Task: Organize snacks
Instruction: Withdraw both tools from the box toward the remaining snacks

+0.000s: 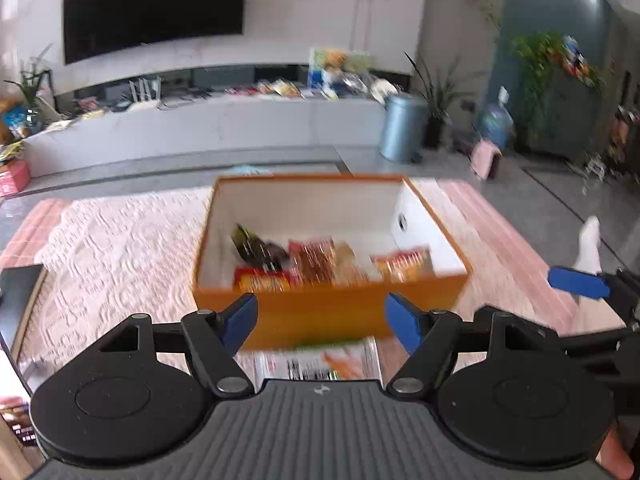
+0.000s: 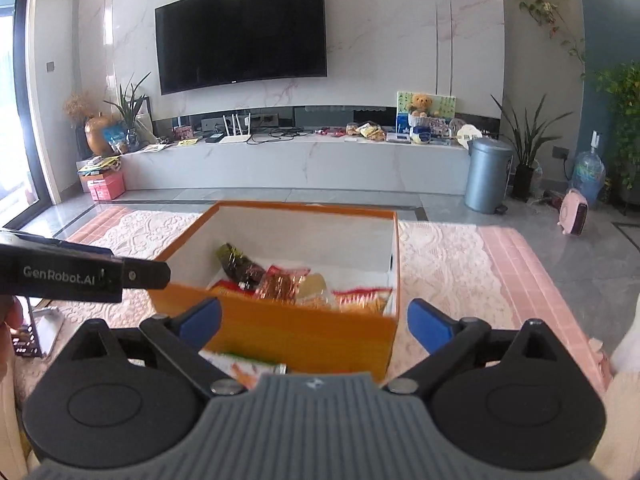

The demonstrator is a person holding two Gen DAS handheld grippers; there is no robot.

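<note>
Both tongs are standing apart with nothing between them: the left tongs (image 1: 321, 322) and right tongs (image 2: 314, 322) are hovering before the near wall of the orange box (image 2: 280, 330). Snack packets (image 1: 316, 264) are lying inside it, crowded toward its near side. The box is sitting on a pink-covered bench (image 2: 460, 280), with open cloth on both sides. A flat printed packet (image 1: 316, 362) is lying just outside the near wall.

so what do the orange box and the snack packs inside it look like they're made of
The orange box looks like cardboard: thin, straight walls, matt orange outside, plain white inside, with a small round hole in one end wall. The snack packs look like plastic or foil film: crinkled, glossy wrappers catching highlights, printed in red, orange and dark green. Blur leaves the exact film open.
</note>
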